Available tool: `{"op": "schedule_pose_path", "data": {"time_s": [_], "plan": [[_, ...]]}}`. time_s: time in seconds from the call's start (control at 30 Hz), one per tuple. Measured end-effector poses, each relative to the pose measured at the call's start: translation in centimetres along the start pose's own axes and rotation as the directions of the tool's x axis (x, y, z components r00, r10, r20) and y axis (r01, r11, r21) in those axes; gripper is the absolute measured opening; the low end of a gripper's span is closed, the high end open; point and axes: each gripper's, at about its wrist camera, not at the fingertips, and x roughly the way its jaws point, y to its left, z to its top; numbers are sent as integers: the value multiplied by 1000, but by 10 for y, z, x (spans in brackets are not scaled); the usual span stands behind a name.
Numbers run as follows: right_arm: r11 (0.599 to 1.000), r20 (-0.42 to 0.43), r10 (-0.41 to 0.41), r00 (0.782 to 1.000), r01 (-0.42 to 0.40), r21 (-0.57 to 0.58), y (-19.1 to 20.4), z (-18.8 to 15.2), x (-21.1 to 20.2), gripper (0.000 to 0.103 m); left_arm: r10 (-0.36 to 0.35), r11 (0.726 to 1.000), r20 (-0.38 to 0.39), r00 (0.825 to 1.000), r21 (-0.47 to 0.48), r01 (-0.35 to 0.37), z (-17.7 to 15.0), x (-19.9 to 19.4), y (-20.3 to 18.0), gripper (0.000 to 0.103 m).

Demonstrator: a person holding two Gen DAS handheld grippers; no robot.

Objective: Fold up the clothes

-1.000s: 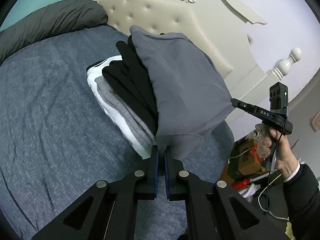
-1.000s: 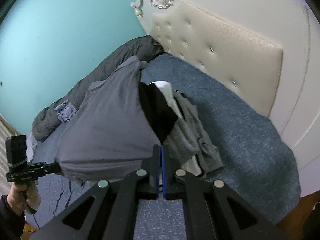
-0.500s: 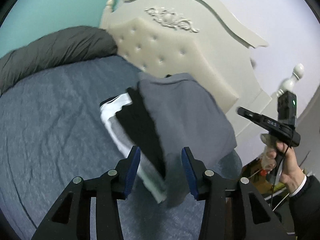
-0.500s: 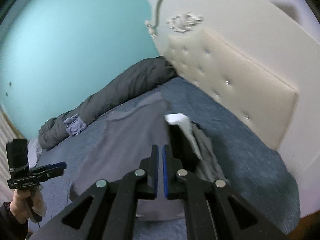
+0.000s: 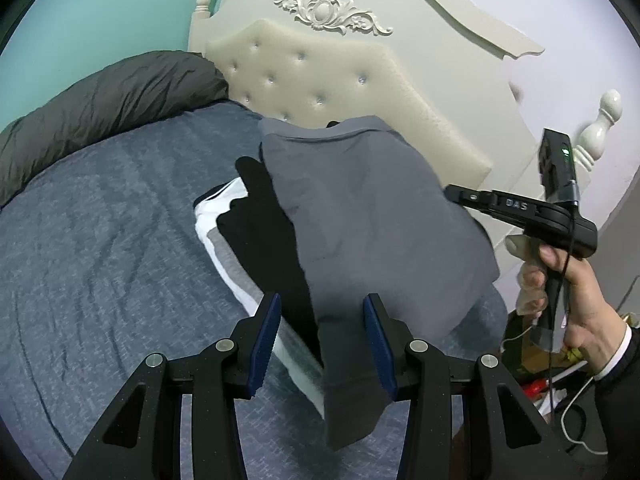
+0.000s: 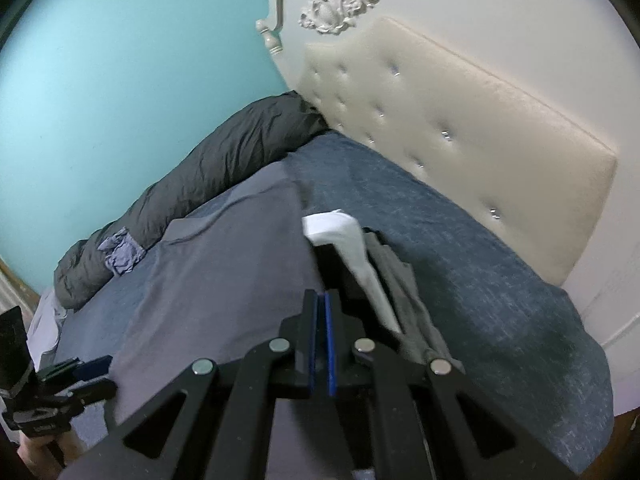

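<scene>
Blue bed point(image 5: 100, 260): grey shirt point(image 5: 372, 216) tops folded pile point(image 5: 256, 240).

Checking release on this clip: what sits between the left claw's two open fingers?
In the left wrist view, the left claw is open, and a trailing flap of the grey garment runs between its fingers, over the black garment.

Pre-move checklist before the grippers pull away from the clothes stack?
1. Left gripper open, free of the grey shirt: ok.
2. Right gripper released: not ok, jaws together; whether cloth is pinched, cannot tell.
3. Grey shirt on top of the stack: ok.
4. Shirt lying flat: not ok, a flap overhangs the near edge.
5. Stack squared: not ok, black and white layers stick out.
</scene>
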Motion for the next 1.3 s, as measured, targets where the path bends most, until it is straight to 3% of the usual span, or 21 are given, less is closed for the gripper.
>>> {"op": "schedule_pose_path", "data": {"time_s": [0.7, 1.3], "plan": [[997, 94, 32, 995, -25, -75, 27, -15, -79, 4, 75, 997, 77, 994, -13, -74, 3, -51, -33, 48], [997, 154, -15, 988, 27, -78, 74, -45, -154, 42, 69, 997, 157, 985, 24, -73, -9, -119, -67, 57]]}}
